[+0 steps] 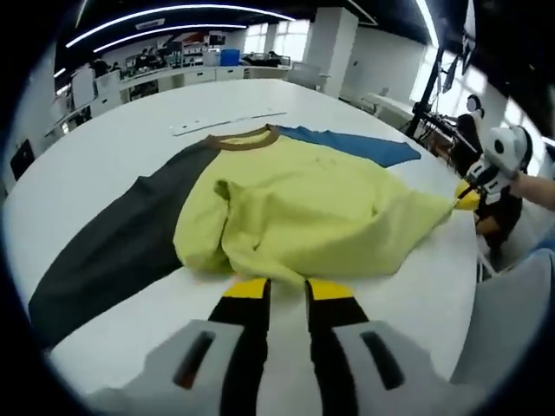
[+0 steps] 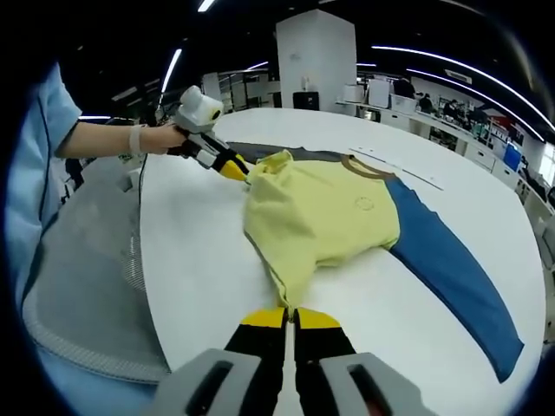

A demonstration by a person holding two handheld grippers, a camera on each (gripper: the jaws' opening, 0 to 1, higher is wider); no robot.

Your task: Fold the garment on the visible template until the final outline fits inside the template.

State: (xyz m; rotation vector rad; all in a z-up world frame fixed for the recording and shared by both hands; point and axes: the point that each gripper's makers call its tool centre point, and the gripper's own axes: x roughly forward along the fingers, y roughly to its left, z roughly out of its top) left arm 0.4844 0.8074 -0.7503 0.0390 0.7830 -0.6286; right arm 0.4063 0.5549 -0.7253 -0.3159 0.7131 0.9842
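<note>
White round table (image 2: 208, 286) carries the yellow cotton T-shirt with grey and blue sleeves (image 2: 325, 212), hem bunched upward. Left gripper (image 1: 286, 284) and right gripper (image 2: 290, 314) each clench hem fabric; both sleeves remain unfolded, so folding looks barely begun.

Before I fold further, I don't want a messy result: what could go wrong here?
The left gripper and right gripper each pinch a corner of the shirt, so uneven pulling could skew it. The bunched yellow hem may crease. The blue sleeve lies spread, likely outside any final outline.
</note>
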